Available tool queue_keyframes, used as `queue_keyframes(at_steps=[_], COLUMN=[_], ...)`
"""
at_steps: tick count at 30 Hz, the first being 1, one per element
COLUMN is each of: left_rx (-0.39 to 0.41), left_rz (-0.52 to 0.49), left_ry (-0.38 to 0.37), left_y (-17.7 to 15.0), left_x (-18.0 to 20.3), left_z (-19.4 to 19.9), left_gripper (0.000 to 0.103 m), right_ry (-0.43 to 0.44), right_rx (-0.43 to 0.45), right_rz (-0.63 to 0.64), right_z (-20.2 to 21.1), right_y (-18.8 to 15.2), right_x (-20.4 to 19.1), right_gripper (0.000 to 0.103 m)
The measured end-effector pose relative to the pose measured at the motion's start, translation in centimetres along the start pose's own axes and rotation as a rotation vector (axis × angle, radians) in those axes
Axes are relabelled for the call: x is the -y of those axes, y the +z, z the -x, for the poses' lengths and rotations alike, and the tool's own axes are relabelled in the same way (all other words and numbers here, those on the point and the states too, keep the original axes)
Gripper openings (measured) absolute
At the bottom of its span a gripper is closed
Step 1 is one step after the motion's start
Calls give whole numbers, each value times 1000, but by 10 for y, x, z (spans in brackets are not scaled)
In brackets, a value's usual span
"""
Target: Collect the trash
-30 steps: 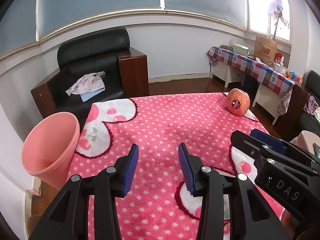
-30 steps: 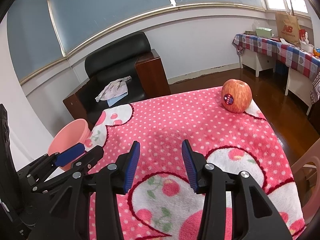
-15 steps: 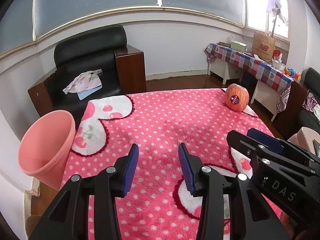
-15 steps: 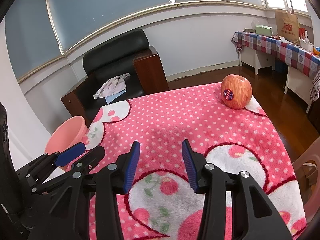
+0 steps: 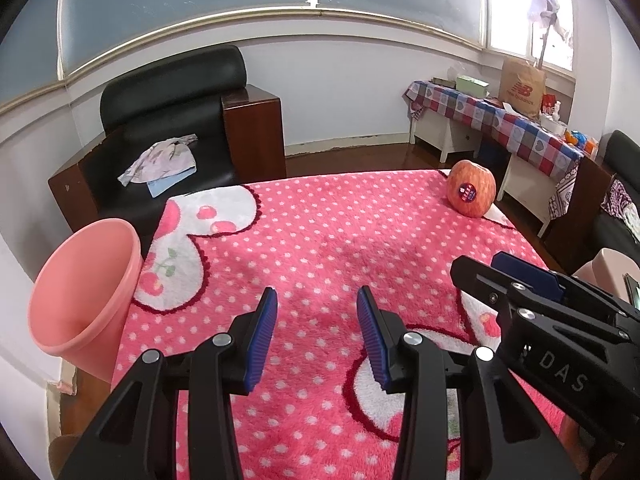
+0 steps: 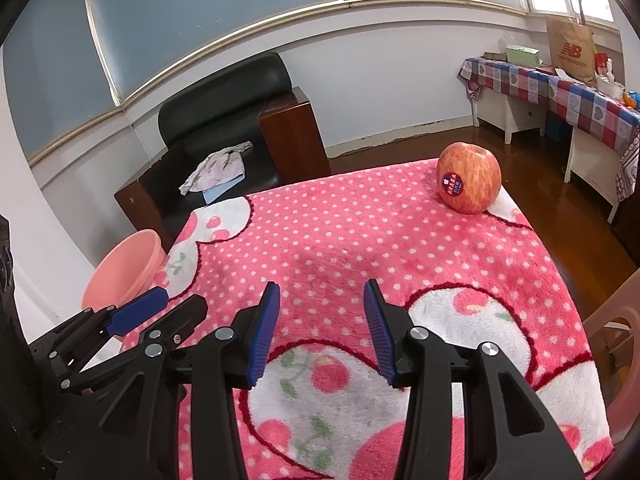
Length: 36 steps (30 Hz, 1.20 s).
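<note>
A red apple (image 5: 471, 193) (image 6: 468, 177) with a round sticker sits at the far right corner of the table, which is covered by a pink polka-dot blanket (image 5: 340, 240) (image 6: 352, 232). A pink plastic bin (image 5: 86, 292) (image 6: 124, 272) stands by the table's left edge. My left gripper (image 5: 316, 312) hovers over the near middle of the blanket, open, nothing between its blue pads. My right gripper (image 6: 320, 304) hangs beside it, also open and empty. Each gripper shows in the other's view: the right gripper (image 5: 532, 280) and the left gripper (image 6: 140, 314).
A black armchair (image 5: 172, 128) with crumpled cloths on its seat stands beyond the table. A side table with a checked cloth (image 5: 500, 120) and a paper bag lines the right wall. A pale plastic chair (image 6: 616, 340) is at the table's right edge. Dark wooden floor lies between.
Both views have shifted very slightly; the apple and bin sit a touch lower in the frame. The jaws keep the same gap and nothing was picked up.
</note>
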State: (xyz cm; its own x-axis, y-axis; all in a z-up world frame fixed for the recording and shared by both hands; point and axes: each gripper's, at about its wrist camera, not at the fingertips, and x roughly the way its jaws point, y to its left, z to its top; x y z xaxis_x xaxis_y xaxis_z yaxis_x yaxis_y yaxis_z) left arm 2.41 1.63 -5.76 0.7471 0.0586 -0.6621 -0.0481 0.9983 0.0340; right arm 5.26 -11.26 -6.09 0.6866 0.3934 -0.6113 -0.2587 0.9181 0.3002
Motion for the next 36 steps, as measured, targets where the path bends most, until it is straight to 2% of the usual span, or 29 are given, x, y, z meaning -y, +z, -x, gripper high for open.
queue_keyframes(at_steps=[36], left_rx=[-36], left_rz=[-76], left_ry=[-72], left_y=[1], left_x=[22], left_z=[-22], left_gripper=[41], right_ry=[-44], right_rx=[-26], right_rz=[-36], right_z=[-15], right_y=[-1], right_x=[18], right_gripper=[45])
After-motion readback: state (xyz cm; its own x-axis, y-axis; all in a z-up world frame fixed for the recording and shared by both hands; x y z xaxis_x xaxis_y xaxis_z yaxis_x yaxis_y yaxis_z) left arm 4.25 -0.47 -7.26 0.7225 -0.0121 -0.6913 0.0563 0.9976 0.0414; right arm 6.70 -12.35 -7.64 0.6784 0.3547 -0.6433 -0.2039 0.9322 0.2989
